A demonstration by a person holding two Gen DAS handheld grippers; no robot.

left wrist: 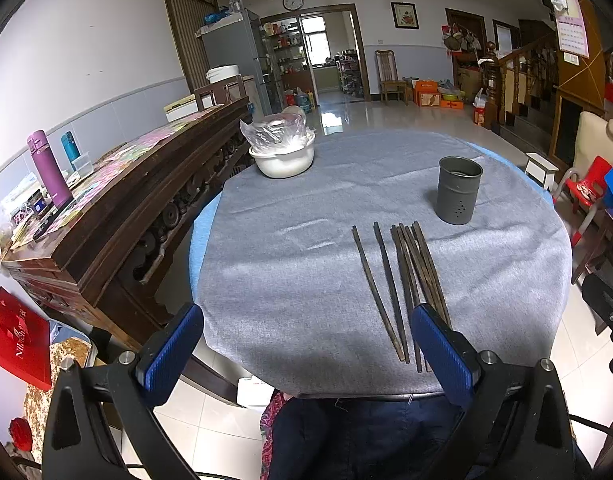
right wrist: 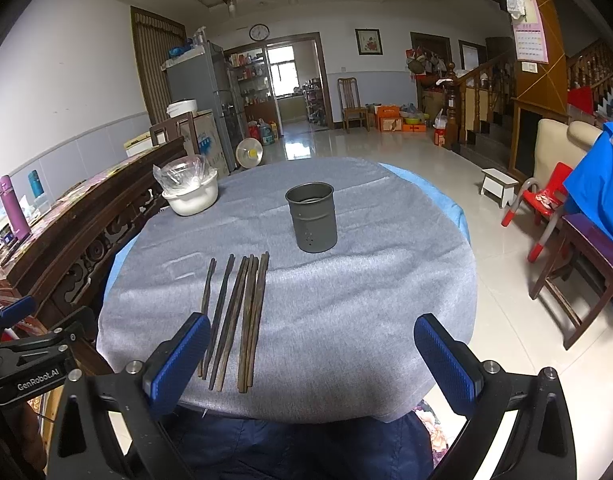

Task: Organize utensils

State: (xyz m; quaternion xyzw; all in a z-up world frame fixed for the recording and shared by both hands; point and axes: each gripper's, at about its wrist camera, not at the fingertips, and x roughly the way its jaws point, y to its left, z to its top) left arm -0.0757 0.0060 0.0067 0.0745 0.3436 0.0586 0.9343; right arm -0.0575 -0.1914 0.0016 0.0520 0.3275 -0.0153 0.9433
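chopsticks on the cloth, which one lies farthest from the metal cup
The leftmost chopstick, lying alone at the outer edge of the row. The others sit between it and the metal cup, most bunched together on the cup's side.

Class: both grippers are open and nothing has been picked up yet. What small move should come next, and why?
Probably bring the right gripper down over the chopsticks and close on one. They lie flat on the grey cloth, the holder stands upright behind them, and the left gripper is open too.
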